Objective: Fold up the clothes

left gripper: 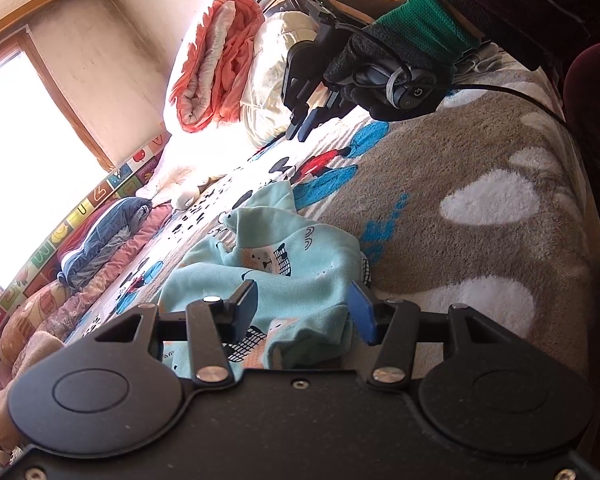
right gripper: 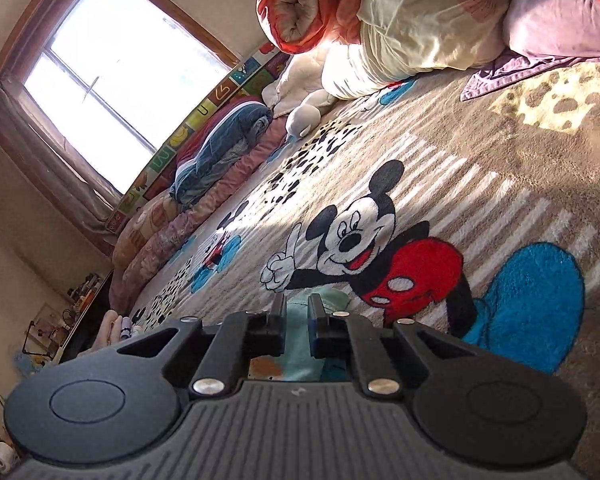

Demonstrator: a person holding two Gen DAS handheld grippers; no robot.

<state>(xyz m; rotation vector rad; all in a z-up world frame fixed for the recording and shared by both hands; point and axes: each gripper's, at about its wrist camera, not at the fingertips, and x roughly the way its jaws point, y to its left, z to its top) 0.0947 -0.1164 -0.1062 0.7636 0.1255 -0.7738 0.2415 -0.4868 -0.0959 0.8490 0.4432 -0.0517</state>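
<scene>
Barely begun: mint garment (left gripper: pixel 300 268) crumpled on the Mickey blanket (right gripper: pixel 480 184), no fold visible, left gripper (left gripper: pixel 304 308) jaws spread around it, right gripper (right gripper: pixel 296 312) jaws narrowly apart, apparently gripping nothing

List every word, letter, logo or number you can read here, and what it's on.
"U": tile of the alphabet mat along the wall.
"G" logo: webcam on the right gripper.
Other mat tiles: too tilted to read surely.
Light blue garment: drawings only, no legible text.

Single letters U, M, S and Z show on the wall mat (right gripper: pixel 204 120).
</scene>
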